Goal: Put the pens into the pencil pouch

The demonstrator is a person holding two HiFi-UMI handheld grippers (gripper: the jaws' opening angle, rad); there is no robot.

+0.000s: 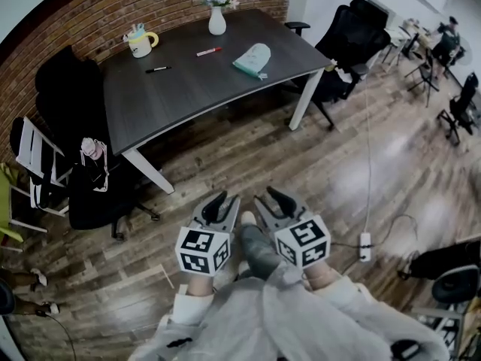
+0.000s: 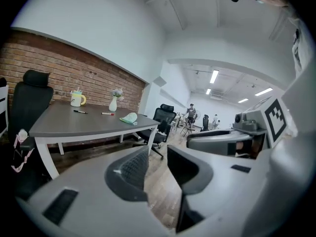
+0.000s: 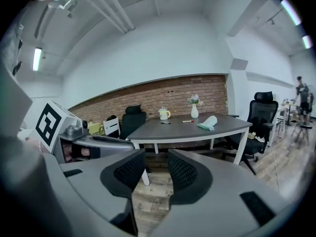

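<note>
A black pen [image 1: 158, 69] and a red pen [image 1: 208, 52] lie on the dark grey table [image 1: 188, 89] far ahead. A mint-green pencil pouch [image 1: 252, 57] lies to their right on the same table. Both grippers are held side by side over the wooden floor, well short of the table. My left gripper [image 1: 225, 199] is open with nothing between its jaws; my right gripper [image 1: 268, 196] is open and empty too. The left gripper view shows its gripper [image 2: 158, 157] with the pouch [image 2: 129, 117] in the distance. The right gripper view shows its gripper [image 3: 157, 164], the pouch [image 3: 209, 122] and the red pen [image 3: 187, 121].
A yellow-handled mug [image 1: 140, 43] and a white vase with flowers [image 1: 217, 21] stand at the table's back edge. Black office chairs [image 1: 60, 89] [image 1: 346, 40] flank the table, with a white folding chair [image 1: 34, 153] at the left. A power strip [image 1: 365, 247] and cable lie on the floor.
</note>
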